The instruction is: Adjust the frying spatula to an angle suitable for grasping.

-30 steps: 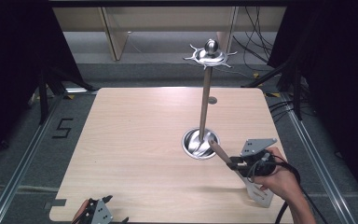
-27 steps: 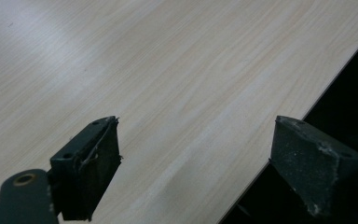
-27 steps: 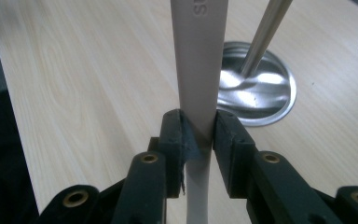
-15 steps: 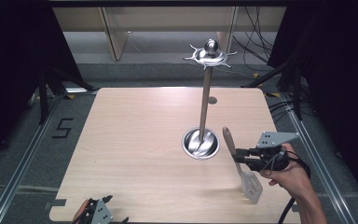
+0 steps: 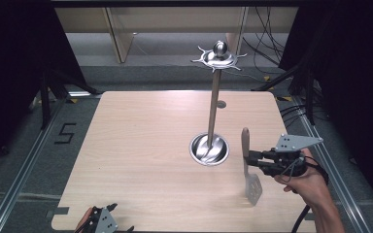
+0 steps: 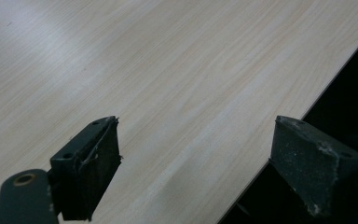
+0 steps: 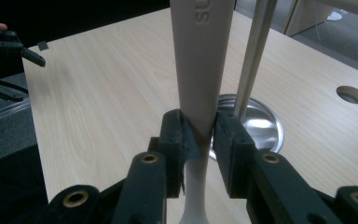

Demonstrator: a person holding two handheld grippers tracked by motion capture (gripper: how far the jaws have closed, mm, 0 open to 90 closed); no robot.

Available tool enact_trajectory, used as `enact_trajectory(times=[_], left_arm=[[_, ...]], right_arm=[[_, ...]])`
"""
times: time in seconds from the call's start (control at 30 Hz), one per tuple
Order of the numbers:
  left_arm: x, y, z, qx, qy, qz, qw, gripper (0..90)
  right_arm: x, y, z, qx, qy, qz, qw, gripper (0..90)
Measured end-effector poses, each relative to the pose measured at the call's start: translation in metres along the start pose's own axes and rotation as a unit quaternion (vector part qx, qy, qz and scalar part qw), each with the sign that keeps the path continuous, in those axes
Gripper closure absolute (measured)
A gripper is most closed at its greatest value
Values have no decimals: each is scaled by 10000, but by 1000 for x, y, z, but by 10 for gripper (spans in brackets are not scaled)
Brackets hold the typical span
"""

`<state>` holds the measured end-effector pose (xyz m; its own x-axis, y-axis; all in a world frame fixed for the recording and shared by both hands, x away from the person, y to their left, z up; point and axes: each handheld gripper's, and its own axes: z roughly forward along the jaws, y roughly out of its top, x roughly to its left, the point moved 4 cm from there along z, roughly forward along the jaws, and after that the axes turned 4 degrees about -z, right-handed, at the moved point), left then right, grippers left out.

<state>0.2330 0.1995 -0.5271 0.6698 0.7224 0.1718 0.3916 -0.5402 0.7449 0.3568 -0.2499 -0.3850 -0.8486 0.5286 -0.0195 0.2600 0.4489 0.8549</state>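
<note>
My right gripper [image 5: 249,160] [image 7: 200,133] is shut on the neck of a pale grey spatula [image 5: 253,187] [image 7: 200,56]. The spatula stands nearly upright, handle up, with its slotted blade low over the table's right front. A metal utensil stand rises just left of it: a round base [image 5: 209,149] [image 7: 261,123], a thin pole [image 5: 214,104] [image 7: 256,51] and a hooked crown [image 5: 218,56]. The spatula is beside the pole and apart from it. My left gripper [image 5: 99,221] [image 6: 196,140] is open over the table's front left edge, holding nothing.
The wooden table [image 5: 141,145] [image 6: 121,56] has a small round hole [image 5: 221,104] [image 7: 352,94] behind the stand. Metal rails run along the floor on both sides, and cables lie at the back right. Dark curtains flank the area.
The right gripper has moved right, away from the stand's base. The spatula in it swung from leaning toward the base to nearly upright. The left gripper stayed put.
</note>
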Motion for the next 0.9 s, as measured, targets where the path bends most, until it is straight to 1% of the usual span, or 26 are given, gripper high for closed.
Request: enact_trajectory(times=[0.07,0.1,0.13,0.17,0.2,0.23,0.27,0.3,0.33,0.4,0.47,0.5,0.53,0.57,0.6,0.63,0.67,0.7,0.73,0.77,0.8,0.83,0.87,0.9], left_arm=[[0,0,0,7,-8,7,10000,150],[0,0,0,-1,-2,-8,10000,150],[-1,0,0,-17,-5,-29,10000,150],[0,0,0,3,-4,-13,10000,150],[-1,0,0,-22,-2,-35,10000,149],[0,0,0,2,-3,-13,10000,150],[0,0,0,-19,-8,-29,10000,150],[1,0,-2,95,-52,100,9999,150],[1,-1,-2,98,-52,102,9999,149],[2,0,-2,106,-27,143,9998,149],[1,0,-2,109,-28,137,9998,150],[1,0,-2,110,-28,141,9998,150],[1,0,-2,107,-30,135,9998,150],[2,0,-2,109,-30,141,9998,150],[0,0,-1,23,-23,38,10000,149],[0,0,-1,23,-23,38,10000,150],[-1,0,1,-71,-25,-100,9999,150],[-2,0,1,-66,-39,-114,9999,150],[-1,0,1,-54,-20,-92,9999,150],[-1,0,1,-27,-12,-72,10000,149],[-1,0,1,-36,-10,-75,10000,150],[0,0,1,-8,-18,-45,10000,150],[0,0,1,4,-7,-5,10000,150],[1,-1,-1,107,-36,117,9999,150]], right_arm=[[-1,1,-2,-54,15,-40,10000,743],[0,1,-2,-96,10,-10,10000,744],[-1,2,-2,-148,-2,-66,9999,744],[0,3,-3,-154,14,28,9999,744],[0,3,-3,-193,-1,-18,9998,744],[-1,4,-3,-217,14,-74,9997,744],[-2,5,-4,-214,1,-170,9996,744],[-1,6,-4,-254,24,-96,9996,744],[0,7,-4,-273,4,-45,9996,744],[-1,10,-5,-337,12,-46,9994,744],[0,10,-5,-357,14,-12,9994,744],[0,11,-5,-375,47,-76,9993,744],[-2,12,-5,-396,14,-147,9991,744],[0,13,-5,-370,46,-57,9993,744],[1,14,-4,-438,35,-34,9990,744],[1,14,-4,-438,35,-34,9990,744],[0,15,-5,-395,66,-61,9992,745],[-1,17,-5,-441,56,-128,9989,744],[-1,18,-4,-500,30,-151,9986,745],[-1,19,-6,-427,78,-144,9990,745],[0,20,-5,-479,55,-102,9988,744],[-1,22,-5,-503,37,-132,9986,744],[-2,22,-6,-462,47,-191,9987,744],[-1,24,-6,-494,40,-129,9987,744]])
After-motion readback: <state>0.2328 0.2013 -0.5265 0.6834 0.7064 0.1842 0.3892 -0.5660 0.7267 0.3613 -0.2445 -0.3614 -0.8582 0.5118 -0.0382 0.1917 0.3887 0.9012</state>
